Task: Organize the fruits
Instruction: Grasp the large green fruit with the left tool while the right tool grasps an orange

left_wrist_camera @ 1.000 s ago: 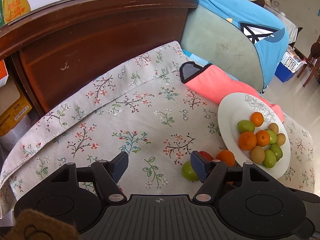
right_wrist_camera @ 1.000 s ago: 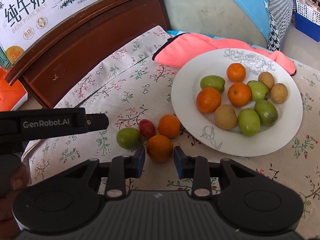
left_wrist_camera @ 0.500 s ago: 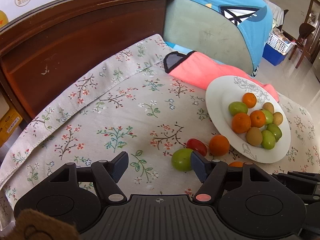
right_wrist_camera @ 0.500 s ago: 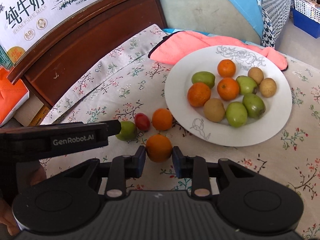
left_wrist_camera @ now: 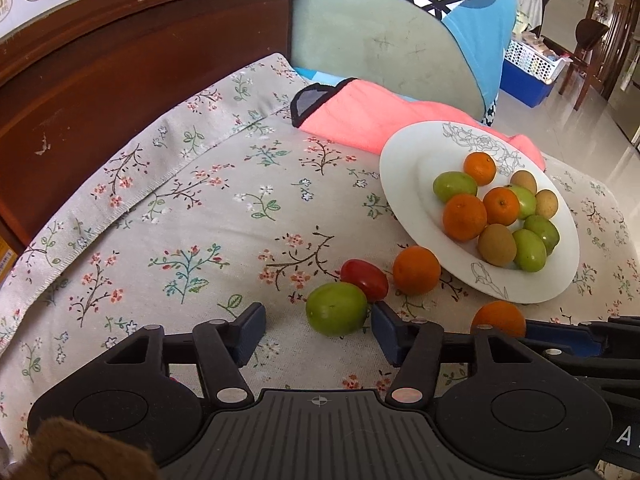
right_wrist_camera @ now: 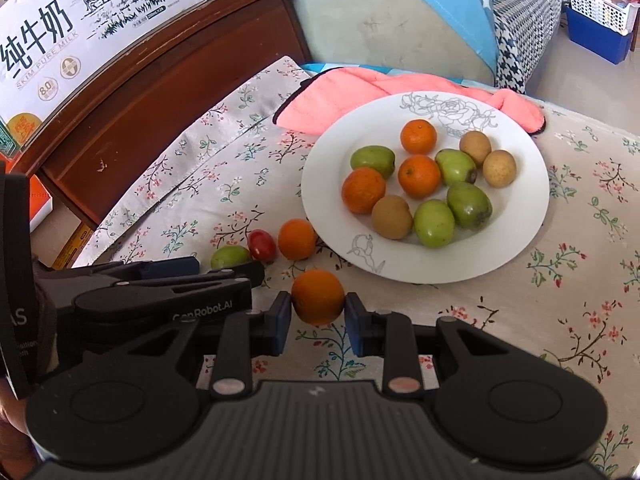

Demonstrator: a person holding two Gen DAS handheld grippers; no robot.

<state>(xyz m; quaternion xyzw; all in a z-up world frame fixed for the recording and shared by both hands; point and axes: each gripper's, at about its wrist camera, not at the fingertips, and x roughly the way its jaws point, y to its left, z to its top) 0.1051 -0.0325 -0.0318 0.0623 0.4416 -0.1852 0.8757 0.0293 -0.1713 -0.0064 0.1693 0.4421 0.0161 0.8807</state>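
A white plate holds several oranges, green fruits and brown fruits. My right gripper is shut on an orange, just above the floral cloth in front of the plate. A green fruit lies between the closing jaws of my left gripper. Its right finger is at the fruit's side, and the left finger stands apart from it. A red tomato and a loose orange lie just beyond the green fruit.
A pink cloth lies behind the plate. A dark wooden board with a milk carton box on top borders the far left. A blue-covered cushion stands at the back, and a blue basket sits on the floor at far right.
My left gripper has come down and forward until the green fruit sits between its jaws, which have narrowed. My right gripper has shut on the orange and lifted it slightly.
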